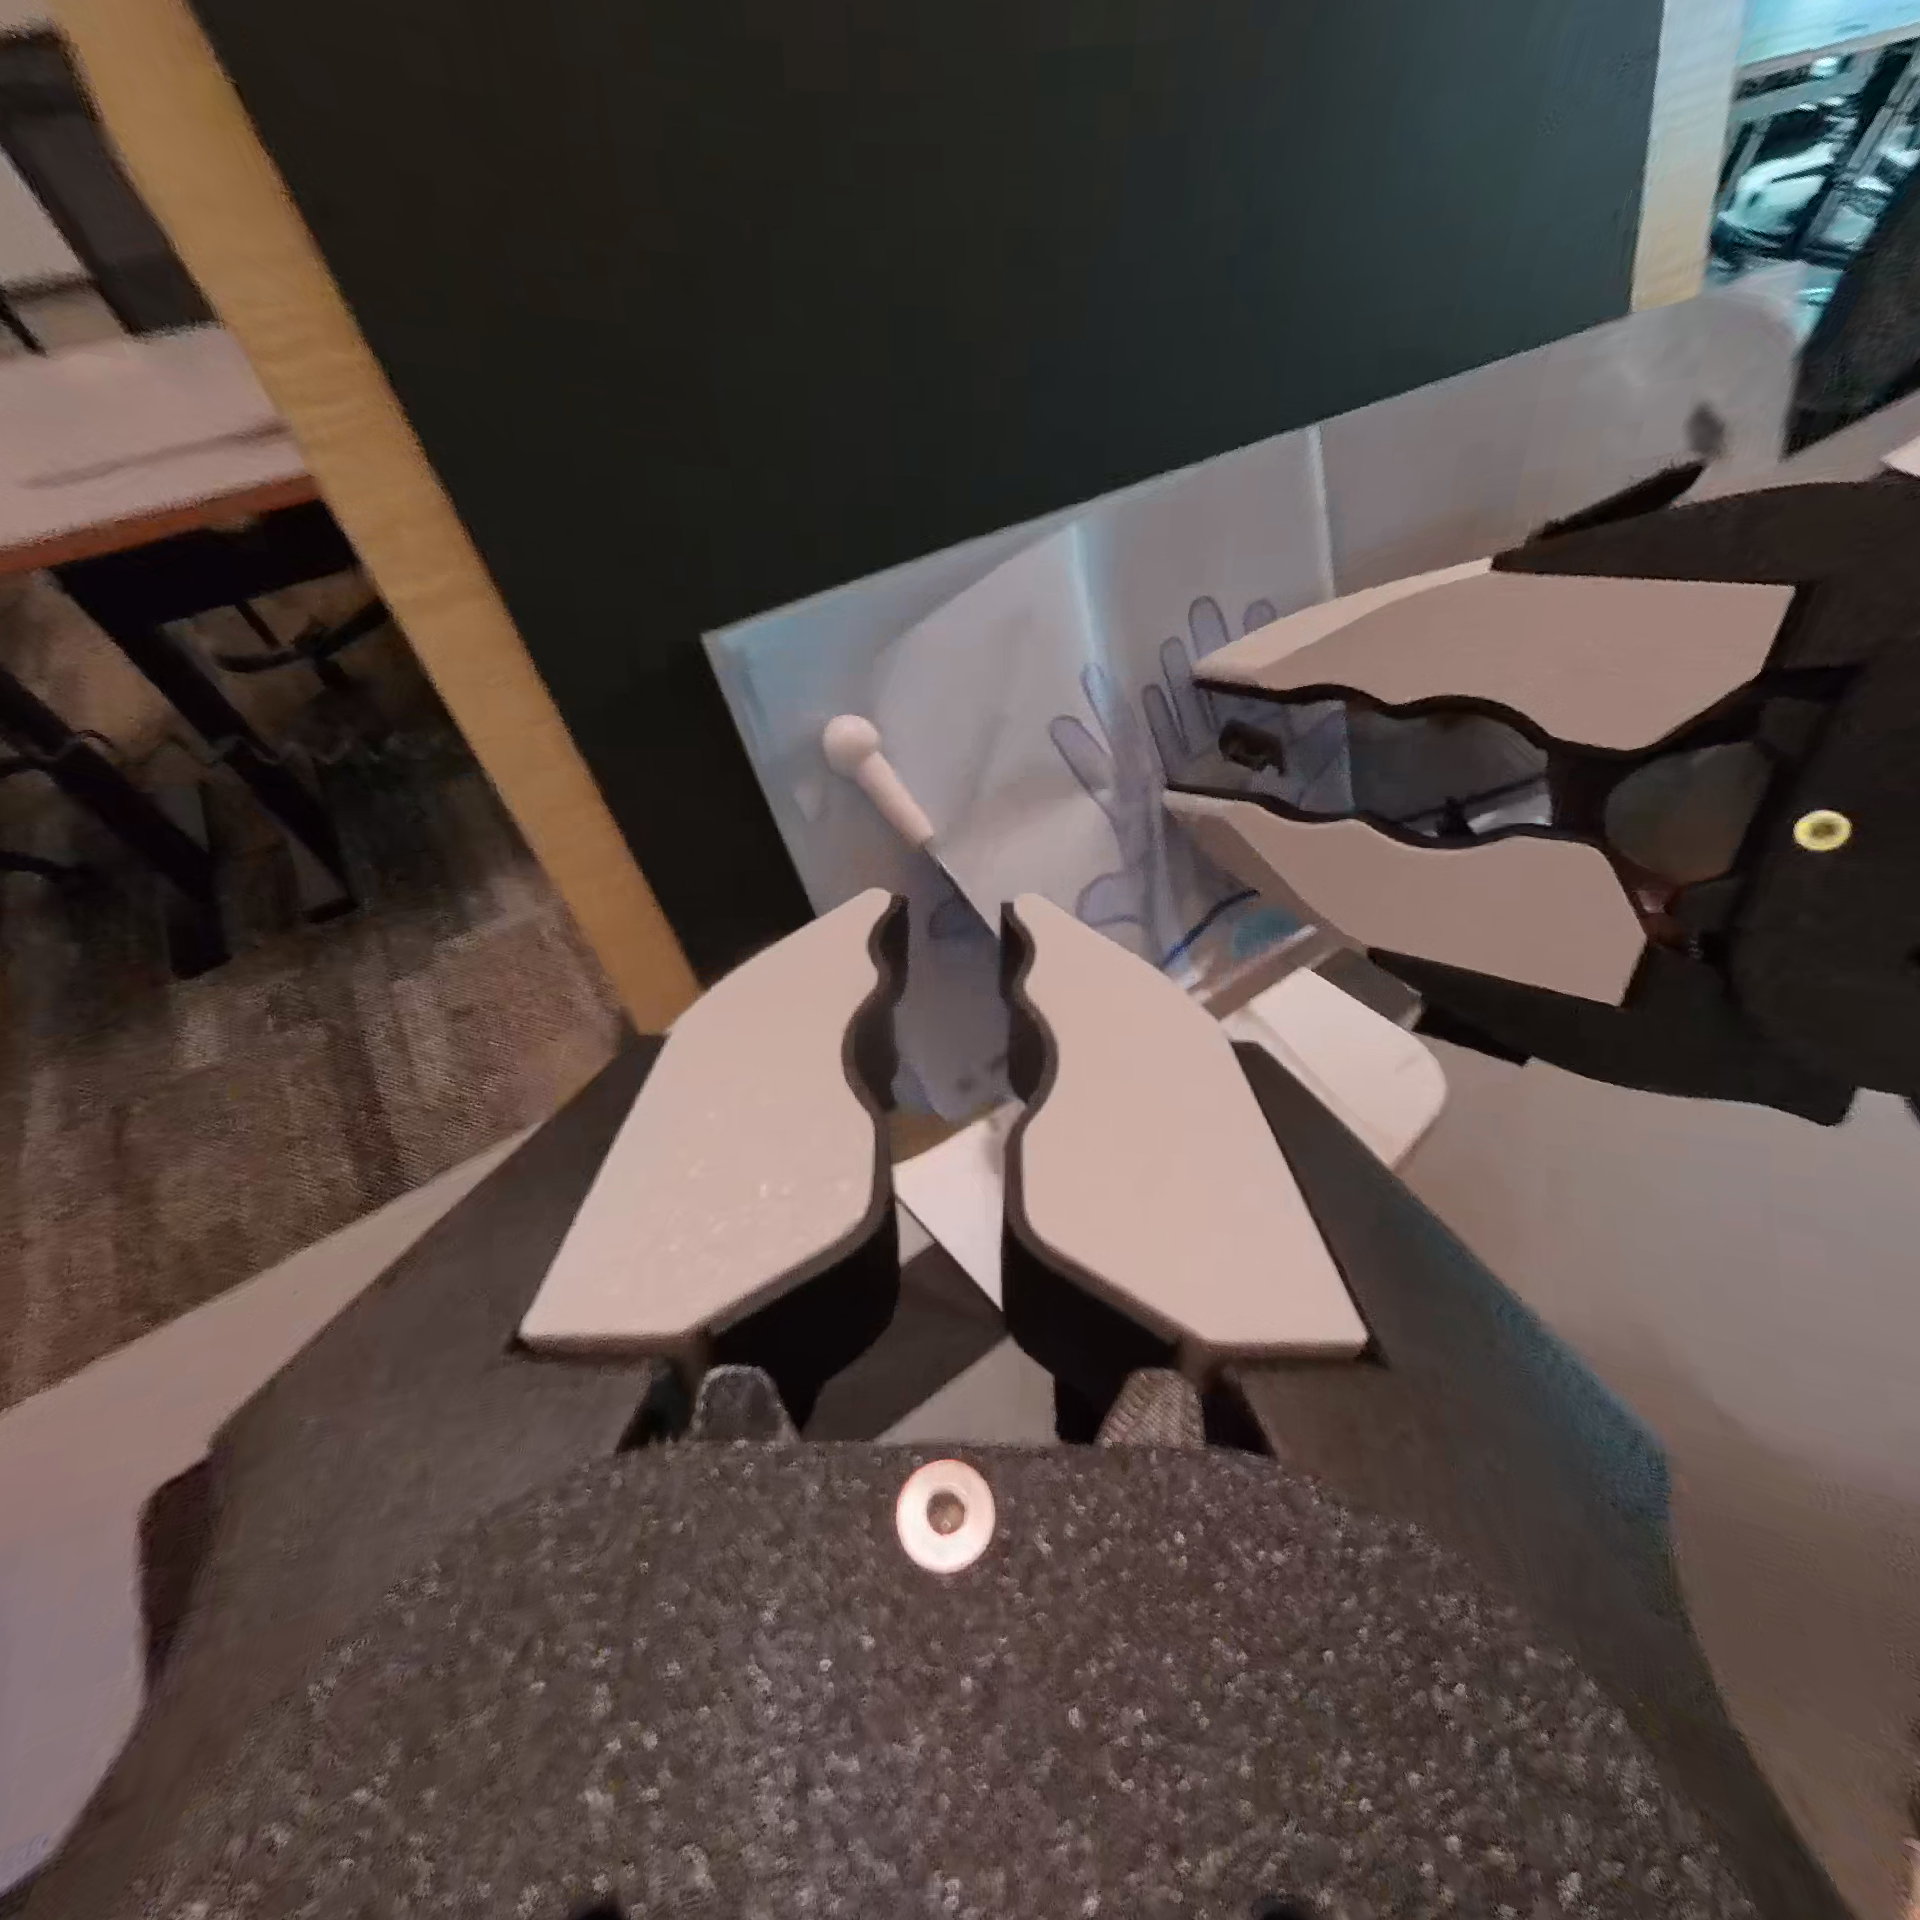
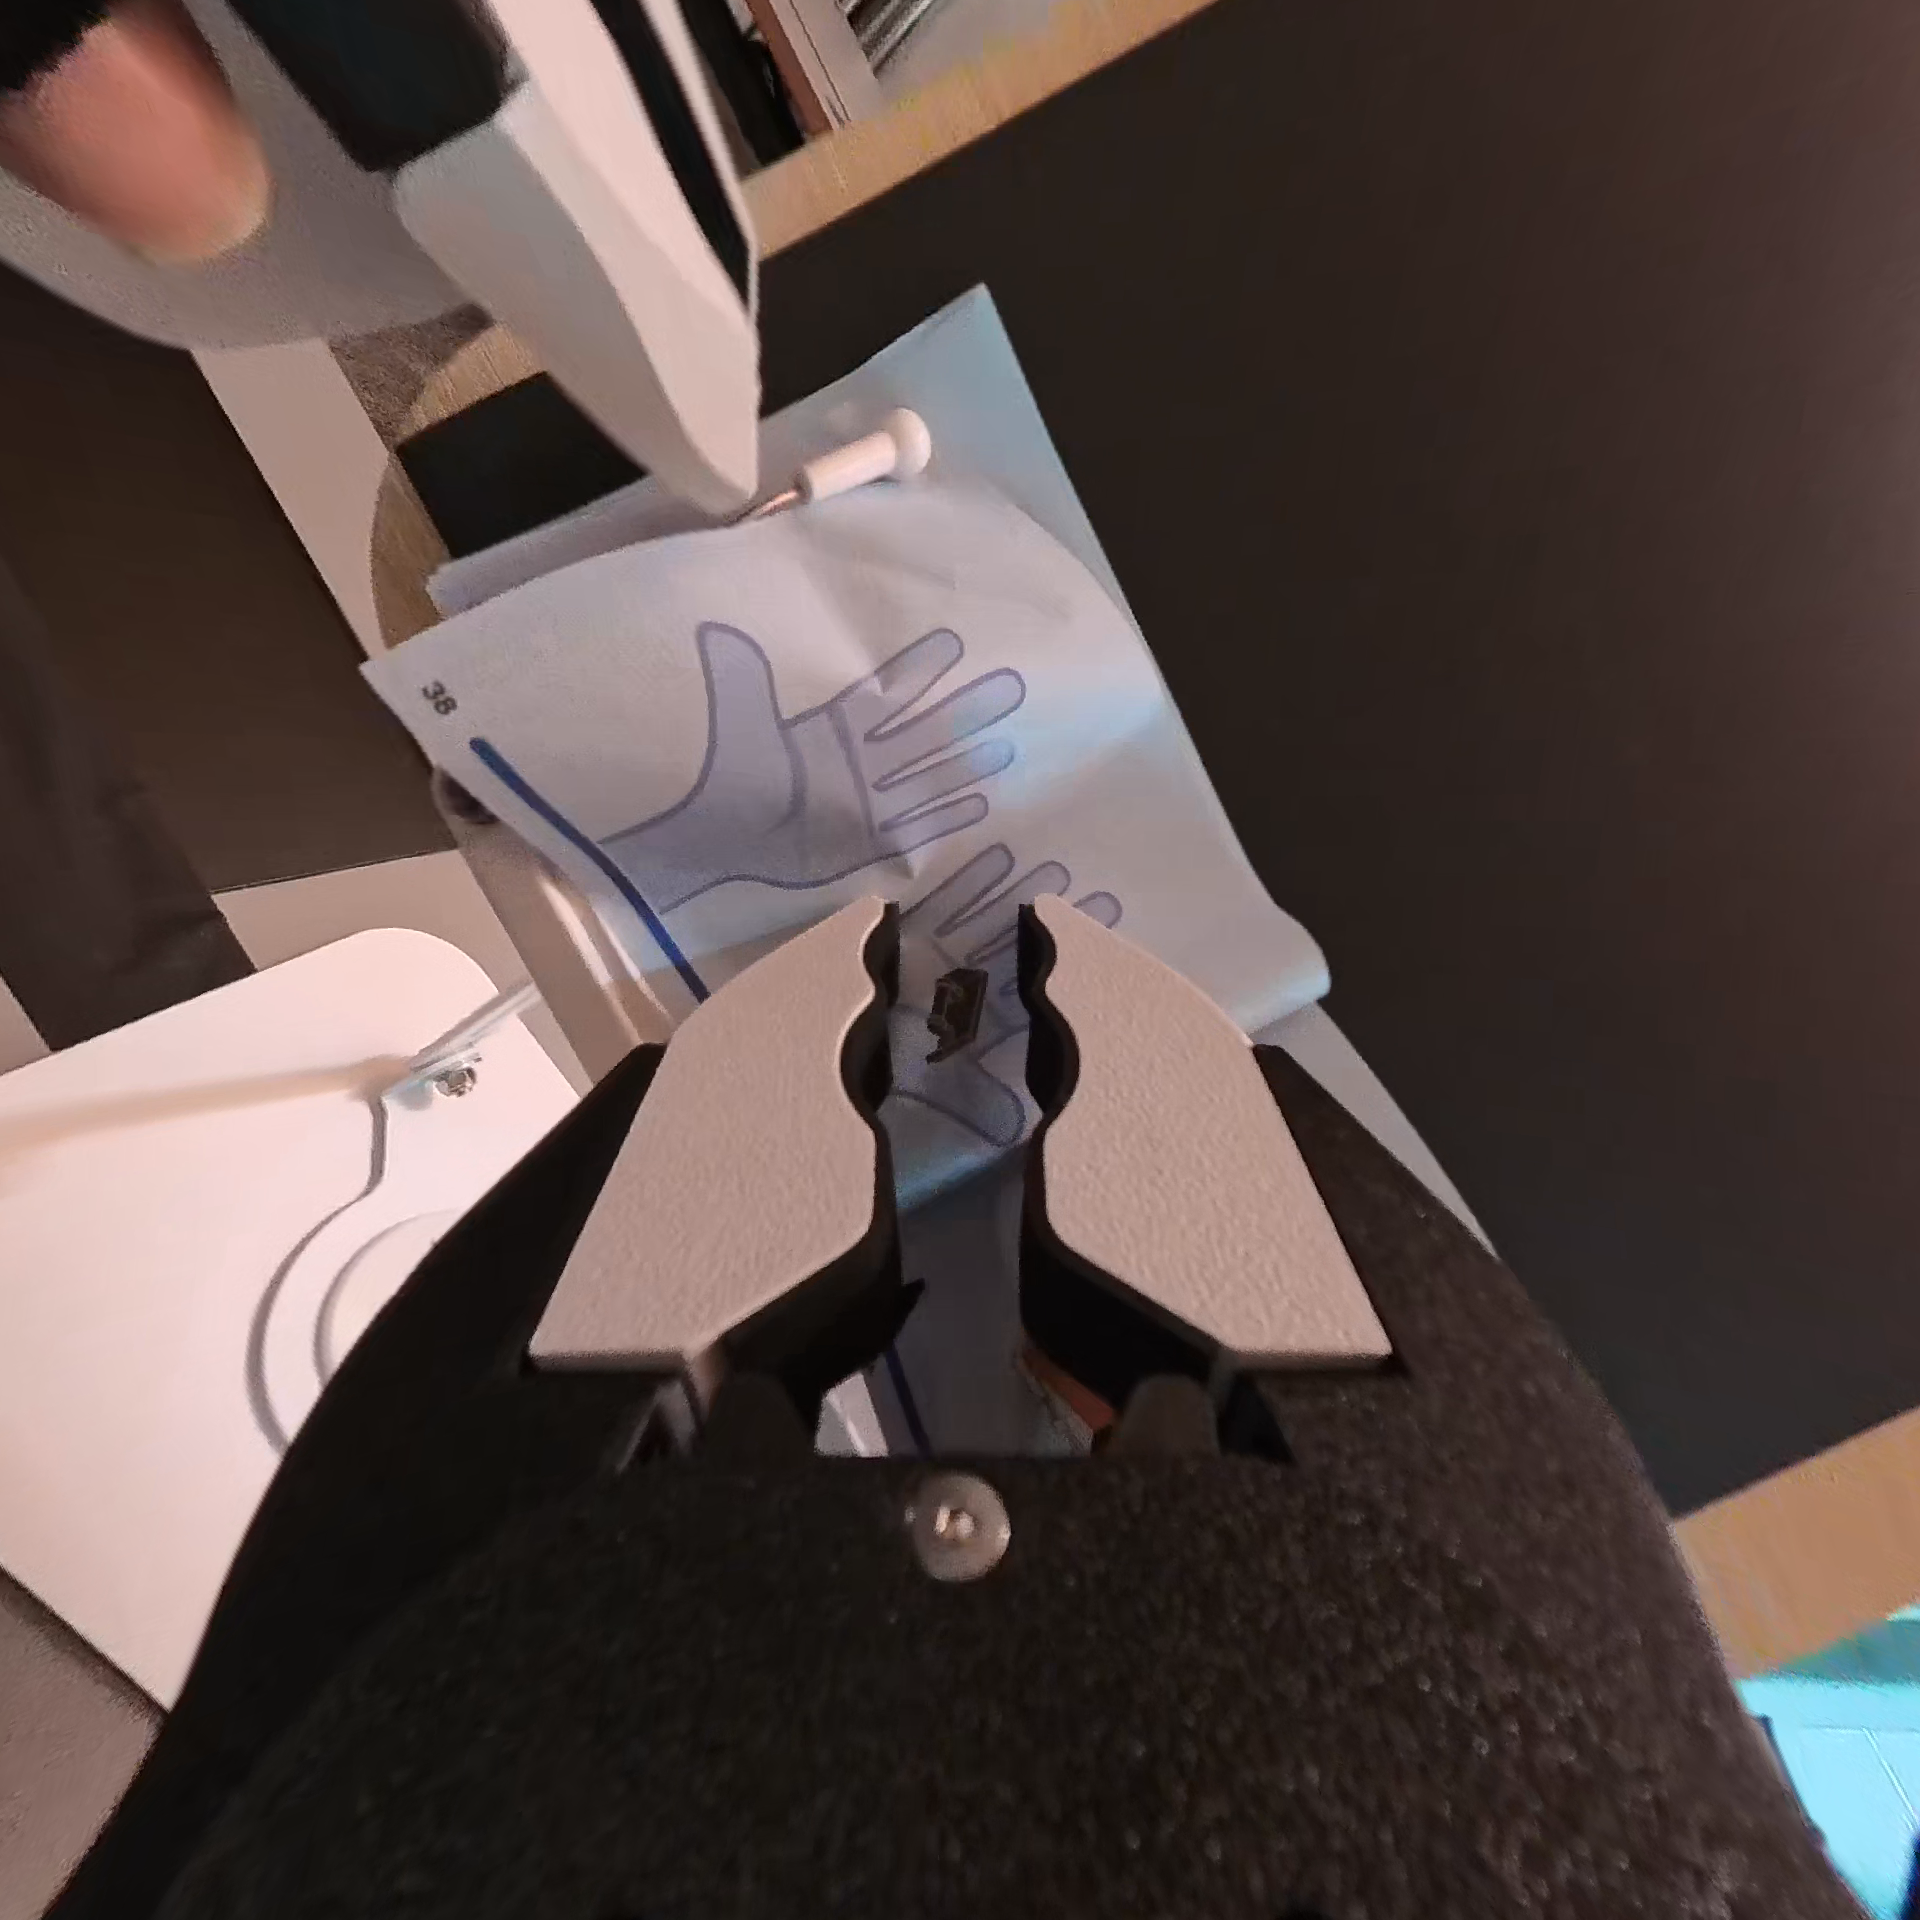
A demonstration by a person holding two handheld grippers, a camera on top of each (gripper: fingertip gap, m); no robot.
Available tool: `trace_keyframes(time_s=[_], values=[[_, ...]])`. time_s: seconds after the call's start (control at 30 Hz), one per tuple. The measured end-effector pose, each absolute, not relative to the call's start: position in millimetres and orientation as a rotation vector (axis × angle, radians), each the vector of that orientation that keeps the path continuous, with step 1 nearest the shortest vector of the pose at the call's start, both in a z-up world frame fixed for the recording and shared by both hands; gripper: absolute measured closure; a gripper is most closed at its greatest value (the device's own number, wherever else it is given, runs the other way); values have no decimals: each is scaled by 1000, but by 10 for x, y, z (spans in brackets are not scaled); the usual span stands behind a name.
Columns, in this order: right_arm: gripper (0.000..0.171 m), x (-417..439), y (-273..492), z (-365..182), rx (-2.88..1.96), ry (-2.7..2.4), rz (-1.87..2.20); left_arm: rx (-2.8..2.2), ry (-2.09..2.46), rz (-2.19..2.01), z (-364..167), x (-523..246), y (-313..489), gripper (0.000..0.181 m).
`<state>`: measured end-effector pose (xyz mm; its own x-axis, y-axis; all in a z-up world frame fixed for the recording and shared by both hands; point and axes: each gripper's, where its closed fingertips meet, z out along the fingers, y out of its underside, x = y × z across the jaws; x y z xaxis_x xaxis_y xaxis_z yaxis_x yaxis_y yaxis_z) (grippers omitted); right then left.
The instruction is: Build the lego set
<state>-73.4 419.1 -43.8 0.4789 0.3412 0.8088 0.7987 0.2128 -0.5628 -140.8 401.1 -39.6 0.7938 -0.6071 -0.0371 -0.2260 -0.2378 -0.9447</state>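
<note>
My right hand-held gripper (image 2: 956, 935) is a little open with a tiny black piece (image 2: 954, 1010) between its tips, near the booklet (image 2: 831, 727) so I can check it, while my left hand-held gripper (image 1: 951, 925) waits narrow and empty.

Left gripper (image 1: 948, 914) fingers slightly parted, right gripper (image 2: 956, 920) fingers parted, tips angled toward each other

The only writing is a small dark page number printed at one corner of the pale blue booklet page (image 2: 831, 748), beside a drawn hand outline. Nothing else carries readable text.
</note>
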Motion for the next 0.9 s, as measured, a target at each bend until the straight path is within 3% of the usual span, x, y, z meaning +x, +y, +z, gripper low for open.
trace_keyframes(time_s=[0.1, 0.37, 0.7, 0.9], values=[[150, -653, 4209, -420, -1388, -1085, -426, -1869, 643, -456, -475, -1307, 4026, 158], [150, -519, 4196, -414, -1383, -1108, -467, -1867, 562, -531, -430, -1168, 4200, 175], [150, -645, 4200, -388, -1381, -1134, -468, -1767, 423, -602, -437, -1406, 4137, 174], [162, -790, 4177, -463, -1249, -1276, -640, -1629, 464, -642, -392, -1426, 4004, 174]])
